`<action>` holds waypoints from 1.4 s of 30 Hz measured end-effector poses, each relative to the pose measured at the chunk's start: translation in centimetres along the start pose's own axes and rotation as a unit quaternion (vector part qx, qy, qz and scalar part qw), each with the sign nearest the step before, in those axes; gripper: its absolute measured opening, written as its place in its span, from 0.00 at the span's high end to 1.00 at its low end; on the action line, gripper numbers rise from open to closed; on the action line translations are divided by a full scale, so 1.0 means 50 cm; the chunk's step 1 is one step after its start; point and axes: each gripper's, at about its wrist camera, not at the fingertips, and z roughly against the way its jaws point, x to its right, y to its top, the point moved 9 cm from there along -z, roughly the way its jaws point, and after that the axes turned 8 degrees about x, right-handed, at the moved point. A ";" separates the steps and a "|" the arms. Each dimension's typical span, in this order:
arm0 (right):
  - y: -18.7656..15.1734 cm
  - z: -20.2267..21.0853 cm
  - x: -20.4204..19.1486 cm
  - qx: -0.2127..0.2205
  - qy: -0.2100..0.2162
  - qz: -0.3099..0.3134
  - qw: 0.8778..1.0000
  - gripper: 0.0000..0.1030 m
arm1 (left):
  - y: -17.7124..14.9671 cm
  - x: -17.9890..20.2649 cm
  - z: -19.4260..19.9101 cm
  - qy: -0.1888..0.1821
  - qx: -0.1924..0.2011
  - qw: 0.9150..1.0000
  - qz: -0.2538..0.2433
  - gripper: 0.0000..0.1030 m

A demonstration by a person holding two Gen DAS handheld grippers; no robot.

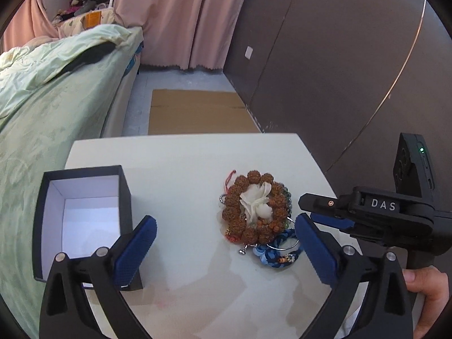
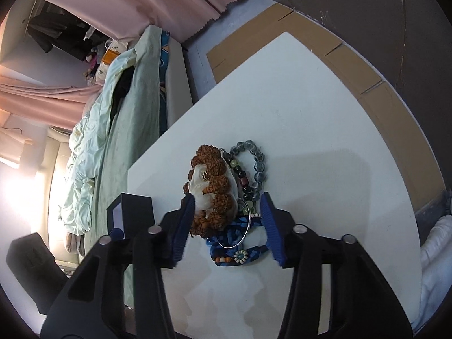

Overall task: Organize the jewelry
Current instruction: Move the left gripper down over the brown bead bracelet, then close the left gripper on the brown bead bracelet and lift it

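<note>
A pile of jewelry (image 1: 254, 212) lies on the white table (image 1: 183, 155): a brown knobbly bead bracelet (image 2: 217, 175) with a white flower piece (image 2: 200, 186) on it, a grey glass bead bracelet (image 2: 258, 163), a blue braided bracelet (image 2: 234, 251) and a thin silver hoop (image 2: 245, 231). My right gripper (image 2: 227, 221) straddles the near part of the pile. Its left pad (image 2: 185, 226) is against the brown beads and its right pad (image 2: 269, 226) stands just clear, so it is open. My left gripper (image 1: 226, 245) is wide open in front of the pile, holding nothing.
An open black box with a white inside (image 1: 82, 220) stands at the table's left, beside my left finger. A bed with a green quilt (image 1: 50, 99) runs along the left. Flat cardboard (image 1: 197, 113) lies on the floor beyond the table. A hand (image 1: 429, 296) grips the right tool.
</note>
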 end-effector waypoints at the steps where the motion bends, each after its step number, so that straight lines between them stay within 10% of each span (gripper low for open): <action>1: -0.003 -0.004 0.002 -0.004 -0.002 -0.002 1.000 0.64 | -0.001 0.001 -0.004 -0.003 -0.005 1.000 0.004 0.08; 10: -0.031 -0.036 0.032 -0.037 0.000 -0.055 0.998 0.73 | 0.007 -0.017 -0.032 0.017 -0.020 0.999 0.029 0.08; 13: -0.037 -0.038 0.032 -0.042 0.009 -0.070 0.997 0.95 | 0.006 -0.027 -0.040 0.014 -0.022 0.999 0.036 0.08; 22: -0.011 0.009 0.013 -0.007 0.056 -0.088 0.994 0.96 | -0.014 -0.025 -0.057 -0.043 -0.038 0.996 0.074 0.08; 30: 0.026 0.068 -0.023 0.046 0.065 -0.064 0.995 0.96 | 0.002 -0.032 -0.069 -0.022 -0.020 0.997 0.078 0.47; 42: 0.057 0.083 -0.011 0.065 0.072 -0.073 0.993 0.96 | 0.012 0.005 -0.082 -0.030 -0.035 0.996 0.072 0.54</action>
